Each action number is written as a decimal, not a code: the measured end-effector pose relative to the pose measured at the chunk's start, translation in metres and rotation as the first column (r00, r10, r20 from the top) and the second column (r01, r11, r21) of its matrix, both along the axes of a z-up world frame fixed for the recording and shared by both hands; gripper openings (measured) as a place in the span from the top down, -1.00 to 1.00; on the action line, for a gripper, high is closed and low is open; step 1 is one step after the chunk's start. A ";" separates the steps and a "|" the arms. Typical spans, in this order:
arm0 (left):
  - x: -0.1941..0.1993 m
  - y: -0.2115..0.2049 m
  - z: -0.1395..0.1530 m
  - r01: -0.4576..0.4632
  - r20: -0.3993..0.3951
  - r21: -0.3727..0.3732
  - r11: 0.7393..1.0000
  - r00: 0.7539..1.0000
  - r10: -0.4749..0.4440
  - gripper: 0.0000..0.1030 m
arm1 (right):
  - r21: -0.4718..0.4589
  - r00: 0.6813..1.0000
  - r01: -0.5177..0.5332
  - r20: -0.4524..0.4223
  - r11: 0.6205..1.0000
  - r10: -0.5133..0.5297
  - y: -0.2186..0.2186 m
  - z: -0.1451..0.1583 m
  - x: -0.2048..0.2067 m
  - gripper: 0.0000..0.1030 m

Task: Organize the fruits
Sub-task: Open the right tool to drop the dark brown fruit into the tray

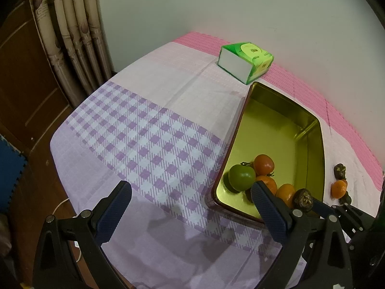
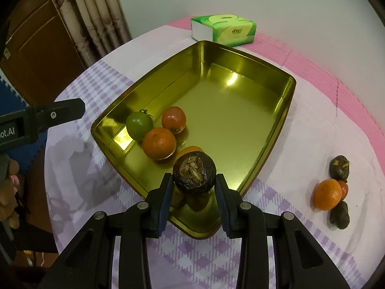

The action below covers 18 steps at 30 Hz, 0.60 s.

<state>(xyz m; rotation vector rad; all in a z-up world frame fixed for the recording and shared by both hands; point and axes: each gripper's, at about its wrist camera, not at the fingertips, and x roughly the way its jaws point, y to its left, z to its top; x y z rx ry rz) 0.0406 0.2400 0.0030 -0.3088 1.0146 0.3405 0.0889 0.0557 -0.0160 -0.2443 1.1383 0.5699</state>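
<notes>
Right, the right gripper is clamped on a dark brown round fruit, its blue pads pressing each flank, and it hangs over the near end of the gold tin tray. That fruit is close to a ball, so no real long axis; its rough, pale, scarred end faces up toward the camera.

Down in the tray, 4 pieces sit at the near-left end: a green tomato with its stalk pointing toward the far-left wall, a red tomato just beside it, a mandarin touching the green one, and a second mandarin half hidden behind the held fruit. The tray is rectangular, its long axis running from the gripper toward the green tissue pack at the far edge of the table.

Off to the right on the pink-and-lilac tablecloth, well apart from the tray, 4 more wait in a tight cluster: an orange mandarin, a small red fruit tucked behind it, a dark fruit beyond and another dark fruit nearer.

Over on the other side, the left gripper hangs with its fingers spread wide, nothing between them, above checked cloth beside the tray's left wall. From that view the held fruit shows at the tray's near corner.
</notes>
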 end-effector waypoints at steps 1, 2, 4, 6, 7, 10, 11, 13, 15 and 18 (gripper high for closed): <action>-0.001 0.000 0.001 -0.001 0.001 -0.001 1.000 1.000 0.001 -0.92 | 0.000 1.000 0.001 0.003 1.000 -0.001 0.000 0.001 -0.004 0.29; 0.000 0.000 0.001 -0.001 -0.001 -0.001 1.000 1.000 0.001 -0.92 | 0.000 1.000 0.003 0.001 1.000 -0.003 0.004 -0.003 0.007 0.29; 0.000 -0.001 0.001 -0.001 -0.004 0.000 1.000 1.000 0.001 -0.92 | 0.004 1.000 0.005 -0.004 1.000 -0.005 0.007 -0.005 0.016 0.28; 0.000 -0.001 0.000 -0.001 -0.006 -0.002 1.000 1.000 0.001 -0.92 | 0.010 1.000 0.010 -0.002 1.000 -0.010 0.010 -0.006 0.022 0.28; 0.000 -0.001 0.000 -0.002 -0.006 -0.002 1.000 1.000 0.002 -0.92 | 0.015 1.000 0.011 -0.002 1.000 -0.011 0.010 -0.007 0.030 0.26; 0.000 0.000 0.000 -0.004 -0.007 -0.007 1.000 1.000 0.004 -0.92 | 0.035 1.000 0.022 0.001 0.999 -0.022 0.007 -0.004 0.032 0.19; 0.000 0.000 0.000 -0.004 -0.007 -0.006 1.000 1.000 0.004 -0.92 | 0.043 1.000 0.029 0.007 0.999 -0.030 0.004 -0.001 0.031 0.09; 0.000 0.000 0.000 0.005 -0.007 -0.001 1.000 1.000 -0.005 -0.92 | 0.060 0.999 0.045 0.025 0.997 -0.047 -0.005 0.006 0.028 -0.06; 0.000 0.000 0.000 0.004 -0.006 -0.001 1.000 1.000 -0.004 -0.92 | 0.078 0.995 0.080 0.056 0.994 -0.085 -0.018 0.015 0.026 -0.11; 0.000 0.001 0.000 0.001 -0.003 0.000 1.000 1.000 -0.001 -0.92 | 0.082 0.986 0.134 0.089 0.987 -0.142 -0.043 0.024 0.026 -0.19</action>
